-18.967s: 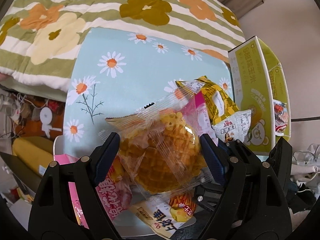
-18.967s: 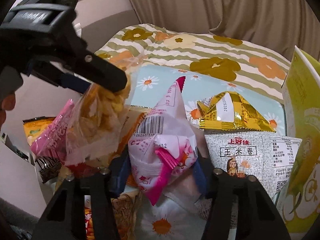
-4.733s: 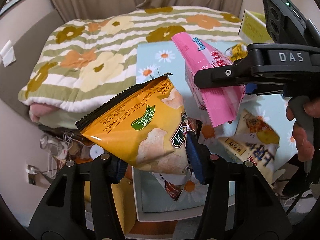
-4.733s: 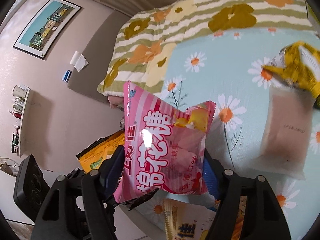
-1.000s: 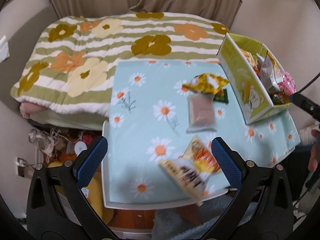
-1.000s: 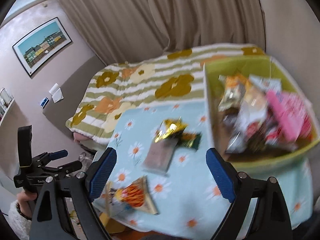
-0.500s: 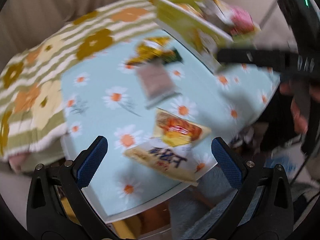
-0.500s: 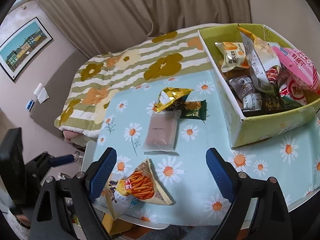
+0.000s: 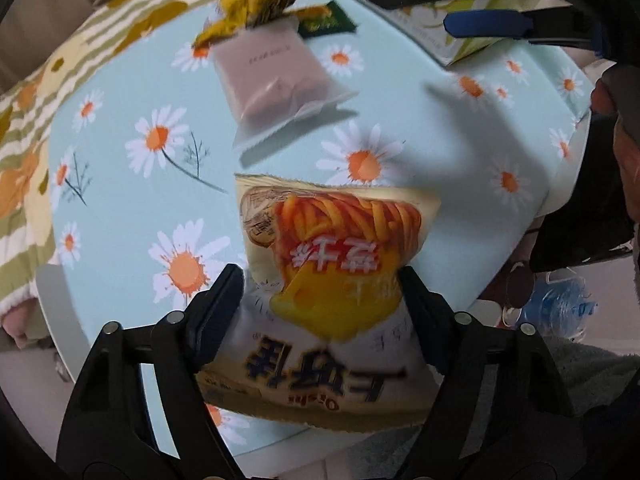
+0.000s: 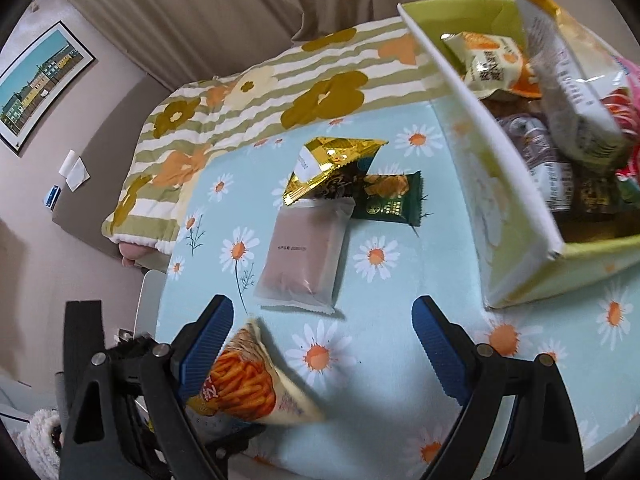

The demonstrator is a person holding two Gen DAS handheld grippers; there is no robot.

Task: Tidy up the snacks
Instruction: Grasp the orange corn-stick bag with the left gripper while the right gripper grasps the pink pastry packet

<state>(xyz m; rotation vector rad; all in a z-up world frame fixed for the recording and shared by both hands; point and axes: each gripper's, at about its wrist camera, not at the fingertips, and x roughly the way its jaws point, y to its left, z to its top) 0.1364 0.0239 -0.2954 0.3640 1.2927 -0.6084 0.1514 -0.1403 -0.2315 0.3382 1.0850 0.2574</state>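
My left gripper (image 9: 322, 292) is shut on a cream bag of orange snack sticks (image 9: 332, 272) at the near edge of the daisy-print table (image 9: 132, 184); the bag also shows in the right wrist view (image 10: 248, 384). My right gripper (image 10: 322, 344) is open and empty above the table, short of a frosted brown packet (image 10: 306, 256). A gold bag (image 10: 328, 168) and a dark green packet (image 10: 390, 198) lie beyond it. The green box (image 10: 516, 216) at the right holds several snack bags.
A bed with a striped flower quilt (image 10: 256, 88) lies behind the table. Curtains hang at the back. A framed picture (image 10: 36, 76) is on the left wall. The right gripper's arm (image 9: 500, 0) crosses the top of the left wrist view.
My left gripper came down to the table's near edge and closed on the snack-stick bag. My right gripper moved lower and closer to the table, still open.
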